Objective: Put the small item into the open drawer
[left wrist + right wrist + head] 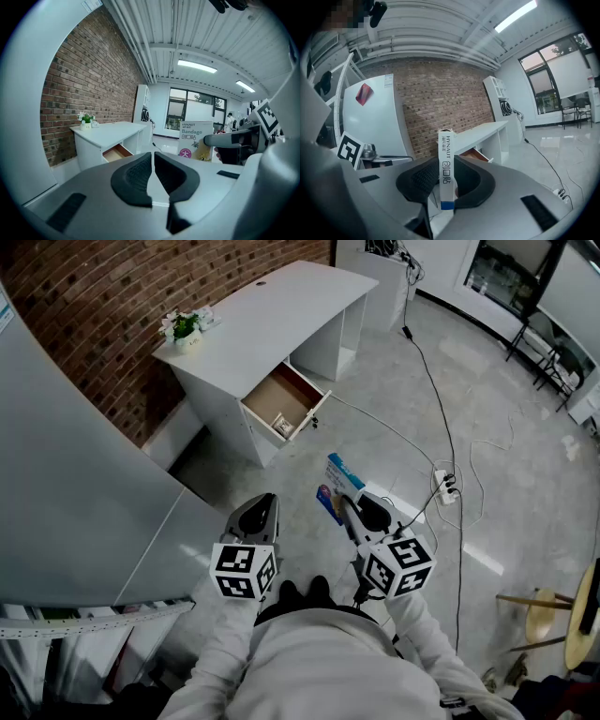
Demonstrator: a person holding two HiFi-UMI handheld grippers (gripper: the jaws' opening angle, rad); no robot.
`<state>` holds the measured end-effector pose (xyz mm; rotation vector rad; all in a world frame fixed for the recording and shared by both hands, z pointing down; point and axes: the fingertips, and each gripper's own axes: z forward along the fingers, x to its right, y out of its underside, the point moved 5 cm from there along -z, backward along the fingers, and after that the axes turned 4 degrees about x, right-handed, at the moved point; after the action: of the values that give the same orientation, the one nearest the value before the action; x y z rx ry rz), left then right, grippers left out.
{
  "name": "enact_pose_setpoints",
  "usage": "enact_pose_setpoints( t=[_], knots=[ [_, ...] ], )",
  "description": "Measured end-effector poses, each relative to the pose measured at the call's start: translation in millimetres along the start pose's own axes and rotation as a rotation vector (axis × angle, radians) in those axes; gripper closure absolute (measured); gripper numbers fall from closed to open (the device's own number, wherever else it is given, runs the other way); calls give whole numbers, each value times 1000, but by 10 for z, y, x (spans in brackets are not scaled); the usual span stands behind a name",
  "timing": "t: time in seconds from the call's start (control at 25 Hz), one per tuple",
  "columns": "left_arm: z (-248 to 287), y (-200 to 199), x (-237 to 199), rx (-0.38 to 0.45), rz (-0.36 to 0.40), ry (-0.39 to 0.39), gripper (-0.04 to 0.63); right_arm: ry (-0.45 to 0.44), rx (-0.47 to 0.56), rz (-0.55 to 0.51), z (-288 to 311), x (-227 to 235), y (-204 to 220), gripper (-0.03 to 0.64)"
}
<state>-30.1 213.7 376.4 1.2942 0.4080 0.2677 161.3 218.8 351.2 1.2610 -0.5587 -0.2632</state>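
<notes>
My right gripper point(349, 505) is shut on a white and blue bandage box point(335, 487), held above the floor. In the right gripper view the box point(446, 159) stands upright, pinched between both pads point(423, 179). The white desk point(272, 310) stands ahead, and its wooden drawer point(278, 401) is pulled open with a small pale item point(281, 425) lying inside. My left gripper point(257, 517) hangs beside the right one. In its own view its pads point(136, 176) are together with nothing between them. That view also shows the box point(191, 138) to the right and the drawer point(117, 153) far off.
A flower pot point(185, 327) sits on the desk's left end against the brick wall point(94, 306). A large white cabinet point(66, 484) fills the left side. A power strip point(443, 487) and cables lie on the floor at right, and wooden furniture point(558, 610) stands at far right.
</notes>
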Motion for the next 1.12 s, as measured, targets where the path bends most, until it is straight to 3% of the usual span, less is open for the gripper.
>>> enact_pose_setpoints(
  t=[0.84,1.12],
  knots=[
    [224,-4,196,-18,34,-31,561,-49,-43,61,92,278,63,500],
    [495,-26,-56,-26,29,-26,561,-31,-51,71,411,406,30,500]
  ],
)
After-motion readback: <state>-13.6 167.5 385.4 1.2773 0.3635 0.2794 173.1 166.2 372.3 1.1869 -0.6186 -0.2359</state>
